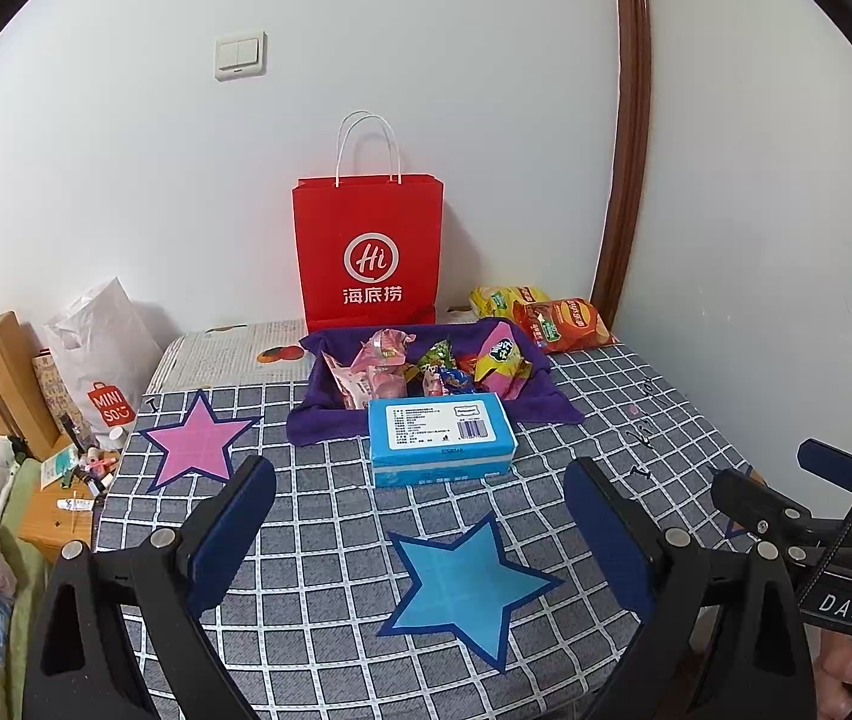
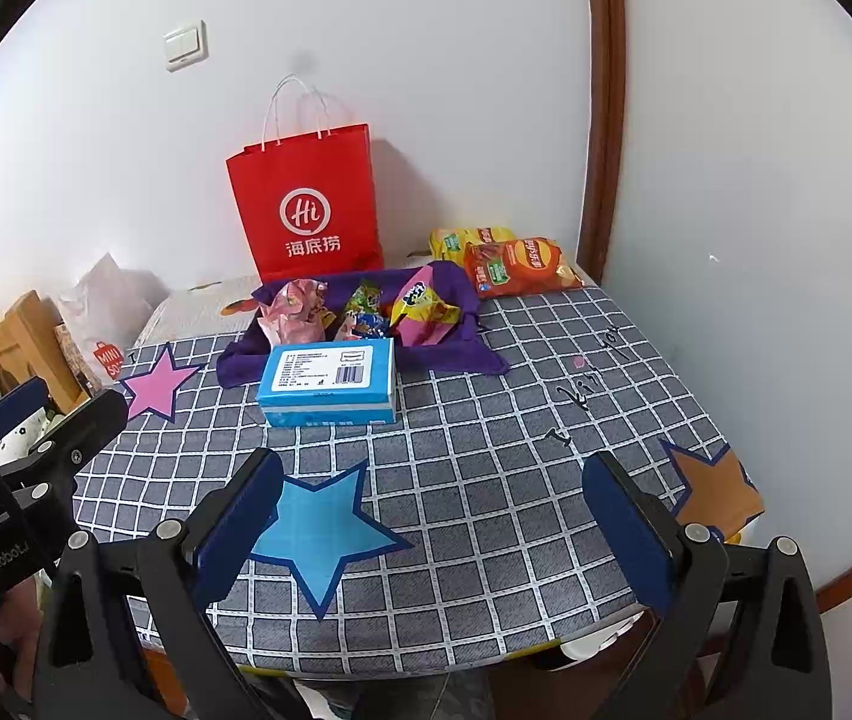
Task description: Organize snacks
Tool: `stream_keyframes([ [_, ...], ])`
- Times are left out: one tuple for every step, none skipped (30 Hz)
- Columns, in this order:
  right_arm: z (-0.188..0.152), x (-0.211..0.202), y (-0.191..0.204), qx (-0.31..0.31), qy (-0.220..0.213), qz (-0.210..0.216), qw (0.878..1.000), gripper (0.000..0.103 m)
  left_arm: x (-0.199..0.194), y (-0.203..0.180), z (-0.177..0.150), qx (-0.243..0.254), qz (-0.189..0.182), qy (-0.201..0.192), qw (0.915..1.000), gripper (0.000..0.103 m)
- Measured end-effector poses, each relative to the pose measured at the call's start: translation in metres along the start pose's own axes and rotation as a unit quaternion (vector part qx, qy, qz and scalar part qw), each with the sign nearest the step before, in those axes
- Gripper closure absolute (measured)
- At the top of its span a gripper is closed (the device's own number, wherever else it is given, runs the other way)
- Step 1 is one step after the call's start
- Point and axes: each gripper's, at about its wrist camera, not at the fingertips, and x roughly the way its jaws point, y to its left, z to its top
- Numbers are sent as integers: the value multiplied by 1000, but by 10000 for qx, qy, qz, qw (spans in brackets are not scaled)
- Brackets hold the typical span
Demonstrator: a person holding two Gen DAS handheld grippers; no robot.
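- Our left gripper (image 1: 420, 531) hangs low over the near edge of the table with its blue-padded fingers (image 1: 234, 531) spread wide and nothing between them; our right gripper (image 2: 432, 525) does the same, fingers wide and empty.
- The snacks sit far from us: a pile of small crinkly foil packets (image 1: 426, 369) on a rumpled purple cloth (image 1: 318, 420), and further right two chip bags, yellow (image 1: 501, 300) and orange (image 1: 564, 324), flat by the wall.
- We judge the loose packets slippery; a pinch on one corner may drag the cloth and spill the rest.
- The light blue rectangular tissue box (image 1: 441, 441) stands just in front of the pile, touching the cloth, so a straight reach could knock it.
- The upright red paper shopping bag (image 1: 369, 252) behind looks easy to tip if we push a packet against its rim.
- The table wears a grey checked tablecloth (image 2: 486, 480) with pink, blue and orange star patches.
- Left of it lie bedding and a cluttered wooden stand; behind, a white wall with a light switch (image 1: 240, 55); right, a brown wooden frame (image 1: 624, 138).
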Motion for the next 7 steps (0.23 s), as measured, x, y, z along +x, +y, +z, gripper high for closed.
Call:
stream_keyframes([
  [0, 0, 0, 2, -3, 5, 10000, 4, 0, 0, 0, 1, 4, 6, 10000, 6],
  [0, 0, 0, 3, 1, 1, 10000, 4, 0, 0, 0, -1, 6, 10, 10000, 6],
  [0, 1, 0, 6, 8, -6, 10000, 4, -1, 0, 0, -3, 7, 10, 10000, 6],
  [0, 1, 0, 12, 8, -5, 10000, 4, -1, 0, 0, -4, 8, 7, 10000, 6],
  [0, 1, 0, 20, 9, -2, 10000, 4, 0, 0, 0, -3, 8, 6, 10000, 6],
  [0, 1, 0, 28, 12, -1, 10000, 4, -1, 0, 0, -1, 8, 0, 10000, 6],
  [-1, 1, -1, 32, 14, -1, 10000, 4, -1, 0, -1, 10, 18, -16, 10000, 6],
])
